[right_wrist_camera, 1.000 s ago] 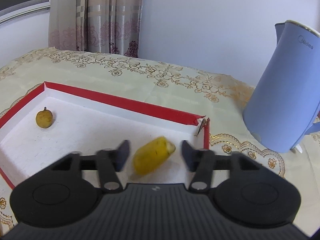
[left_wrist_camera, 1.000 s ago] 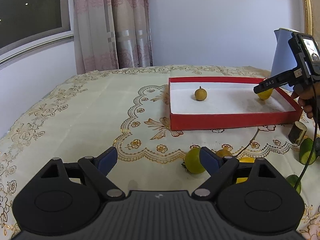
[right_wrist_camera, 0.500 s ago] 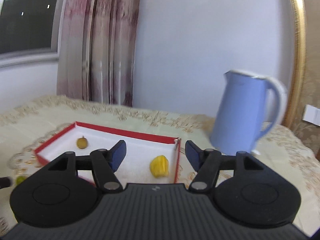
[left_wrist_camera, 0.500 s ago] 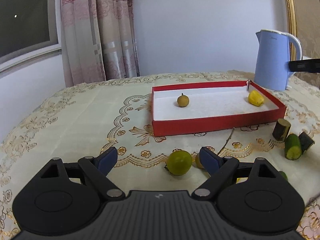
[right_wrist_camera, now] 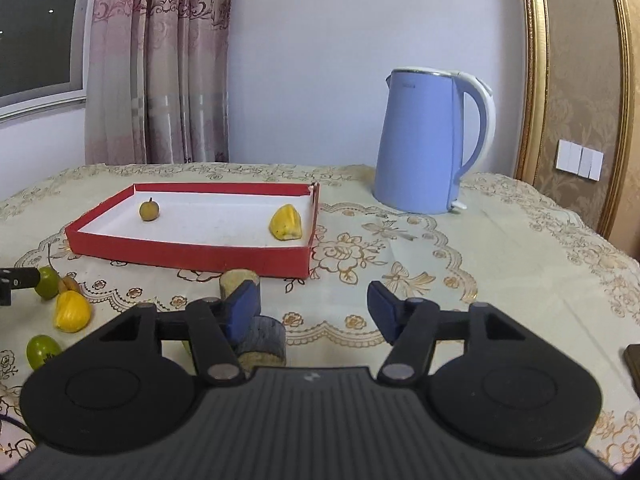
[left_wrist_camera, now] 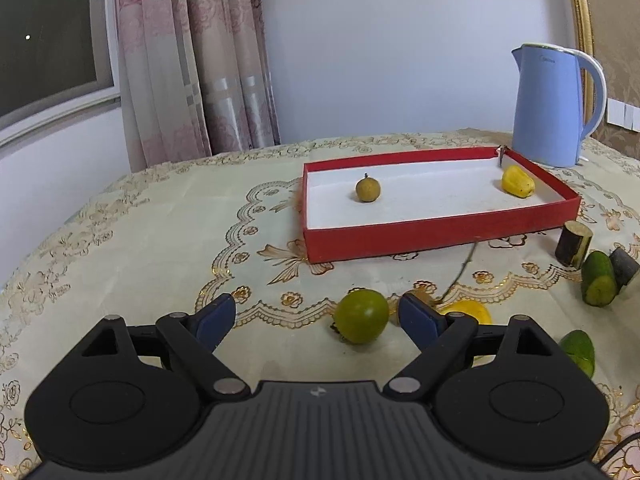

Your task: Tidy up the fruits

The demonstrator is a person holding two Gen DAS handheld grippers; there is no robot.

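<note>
A red tray holds a small brown round fruit and a yellow fruit piece. My left gripper is open and empty, with a green round fruit on the cloth between its fingers, near the right one. A yellow piece lies beside it. My right gripper is open and empty, low over the cloth, right of dark cylinder pieces.
A blue kettle stands behind the tray's right end. Cucumber and dark cylinder chunks lie right of the tray. More green fruits sit near the front. A dark object lies at far right.
My right gripper has let go of the yellow piece in the tray and pulled back and down to the cloth. My left gripper has swung left and neared the green fruit.
</note>
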